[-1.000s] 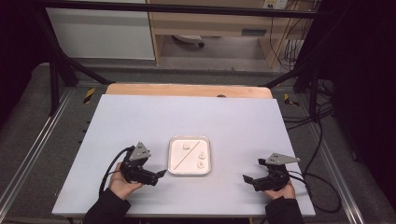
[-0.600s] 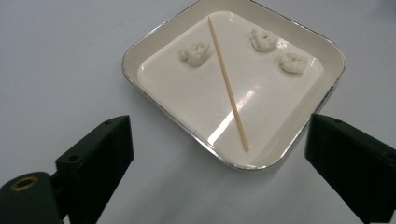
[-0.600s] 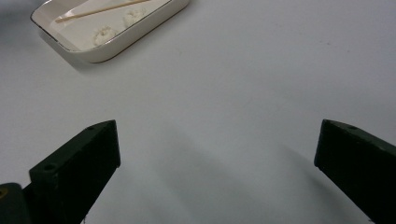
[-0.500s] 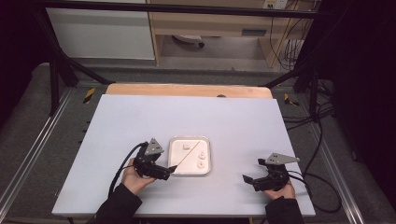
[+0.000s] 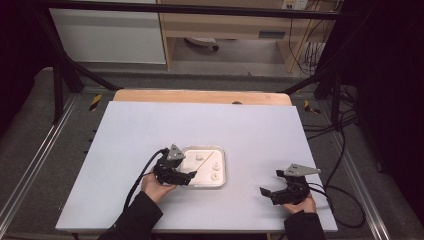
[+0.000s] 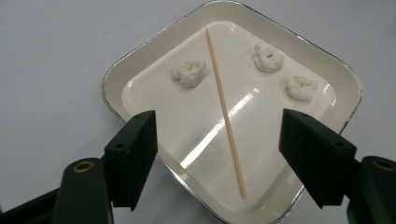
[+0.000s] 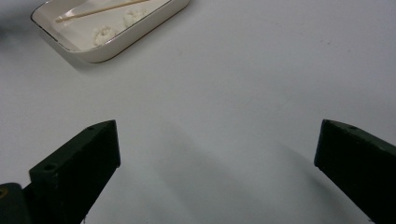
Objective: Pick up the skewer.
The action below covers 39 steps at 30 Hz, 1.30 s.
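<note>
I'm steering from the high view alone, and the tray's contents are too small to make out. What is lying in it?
Observer: In the left gripper view, the tray holds a thin wooden stick lying diagonally and three white lumps.
Operator: Has the left claw gripped the stick?
Observer: No. The left claw has just been closing its jaws, but they stand well apart. The stick's near end lies in the gap between them, untouched.
Operator: And the right claw?
Observer: The right claw has its jaws wide open over bare table, with nothing between them.
</note>
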### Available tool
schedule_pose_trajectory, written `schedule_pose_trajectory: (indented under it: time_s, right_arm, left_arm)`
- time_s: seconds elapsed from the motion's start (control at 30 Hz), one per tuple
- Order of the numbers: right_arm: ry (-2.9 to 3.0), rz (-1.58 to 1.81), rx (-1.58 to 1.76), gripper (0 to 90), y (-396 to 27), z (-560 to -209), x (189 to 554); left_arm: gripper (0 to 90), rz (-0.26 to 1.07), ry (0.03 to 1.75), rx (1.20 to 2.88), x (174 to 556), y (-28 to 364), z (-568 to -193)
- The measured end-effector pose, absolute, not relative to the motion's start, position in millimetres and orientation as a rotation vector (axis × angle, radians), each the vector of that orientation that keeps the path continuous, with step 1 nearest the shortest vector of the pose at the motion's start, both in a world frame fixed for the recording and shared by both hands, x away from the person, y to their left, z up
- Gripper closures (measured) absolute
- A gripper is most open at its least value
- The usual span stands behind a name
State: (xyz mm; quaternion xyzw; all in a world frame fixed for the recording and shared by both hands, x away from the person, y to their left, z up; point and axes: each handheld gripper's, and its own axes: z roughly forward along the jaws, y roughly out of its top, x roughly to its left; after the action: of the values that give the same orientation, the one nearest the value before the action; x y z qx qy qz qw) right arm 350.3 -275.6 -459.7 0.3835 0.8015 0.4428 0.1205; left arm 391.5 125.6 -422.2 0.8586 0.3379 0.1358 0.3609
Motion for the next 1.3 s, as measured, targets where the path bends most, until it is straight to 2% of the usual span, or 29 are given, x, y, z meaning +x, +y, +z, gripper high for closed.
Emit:
schedule_pose_trajectory:
  time_s: [0.33,0.43,0.57,0.93,1.3]
  right_arm:
    - [2.342,1.293,1.121,0.9,-276,-460,350]
    - [2.342,1.296,1.120,0.9,-276,-460,350]
    - [2.343,1.295,1.121,0.9,-276,-460,351]
    - [2.342,1.296,1.119,0.9,-276,-460,351]
    - [2.344,1.295,1.119,0.9,-275,-460,351]
  left_arm:
    - [49.6,0.326,0.901,2.278,397,112,-431]
    - [59.3,0.320,0.905,2.280,397,110,-432]
    - [65.0,0.313,0.914,2.280,397,107,-432]
    - [77.2,0.342,0.910,2.309,394,101,-436]
    - [83.4,0.392,0.930,2.301,389,97,-439]
